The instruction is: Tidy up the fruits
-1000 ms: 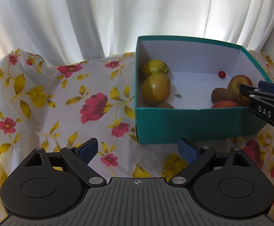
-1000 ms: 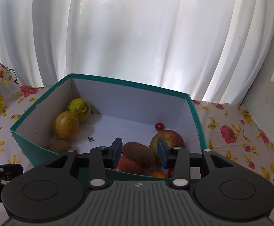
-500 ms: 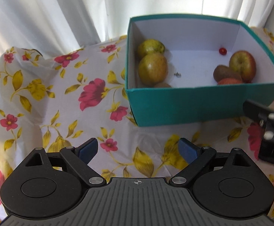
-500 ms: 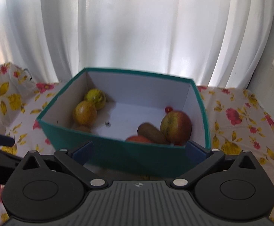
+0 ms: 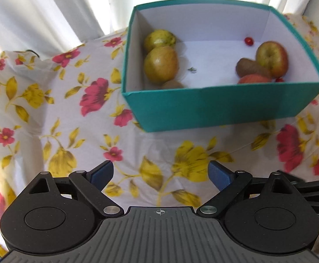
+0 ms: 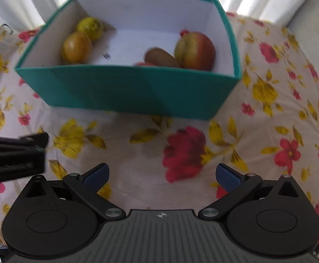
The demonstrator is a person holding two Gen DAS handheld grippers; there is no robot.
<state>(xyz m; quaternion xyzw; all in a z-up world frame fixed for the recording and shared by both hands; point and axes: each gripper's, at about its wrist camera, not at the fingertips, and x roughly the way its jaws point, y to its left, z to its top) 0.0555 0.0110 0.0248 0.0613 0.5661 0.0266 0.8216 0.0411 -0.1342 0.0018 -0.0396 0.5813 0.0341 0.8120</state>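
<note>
A teal box (image 5: 220, 107) with a white inside stands on the flowered cloth; it also shows in the right wrist view (image 6: 126, 89). In it lie two yellow-green fruits (image 5: 161, 65) at the left, and a red-yellow apple (image 5: 272, 58), a kiwi (image 5: 252, 67), a red fruit (image 5: 254, 79) and small red berries (image 5: 248, 41) at the right. My left gripper (image 5: 160, 175) is open and empty, above the cloth in front of the box. My right gripper (image 6: 162, 176) is open and empty, also in front of the box.
The flowered tablecloth (image 5: 56, 114) covers the table and rises in folds at the left. White curtains (image 5: 50, 6) hang behind the box. The left gripper's body (image 6: 10, 157) shows at the left edge of the right wrist view.
Both grippers have pulled back from the box and risen. The right gripper's jaws, narrow over the box one second ago, now stand wide open.
</note>
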